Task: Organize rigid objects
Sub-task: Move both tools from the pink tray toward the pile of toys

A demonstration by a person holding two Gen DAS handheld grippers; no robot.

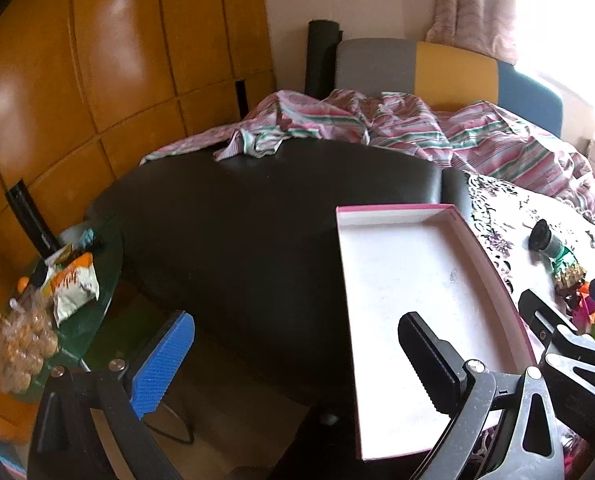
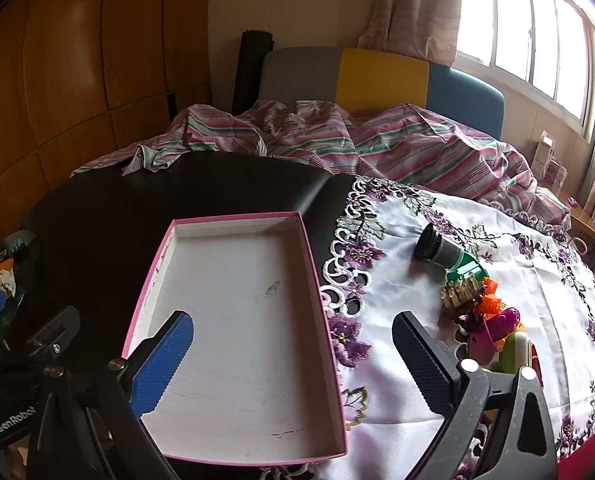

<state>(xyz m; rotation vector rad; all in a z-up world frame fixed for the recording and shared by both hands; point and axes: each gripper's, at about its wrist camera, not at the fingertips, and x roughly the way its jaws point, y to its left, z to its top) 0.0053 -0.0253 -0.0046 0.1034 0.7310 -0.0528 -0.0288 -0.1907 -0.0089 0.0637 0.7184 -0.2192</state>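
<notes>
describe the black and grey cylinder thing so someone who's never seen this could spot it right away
Start at the white tablecloth with purple embroidered flowers, right of the pink-rimmed box. A small pile of toys lies on it, and the cylinder is at the pile's far end. It alone is dull black and grey, lying on its side; the rest are brightly coloured.

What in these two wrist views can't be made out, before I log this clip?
- Toy pile: in the right wrist view the right gripper frame covers its near end; piece count unclear.
- Same pile in the left wrist view: the other gripper's frame hides most of it.
- Pink-edged box: near corner sits behind the left gripper finger.
- Snack bags: too blurred to read in the left wrist view.
</notes>
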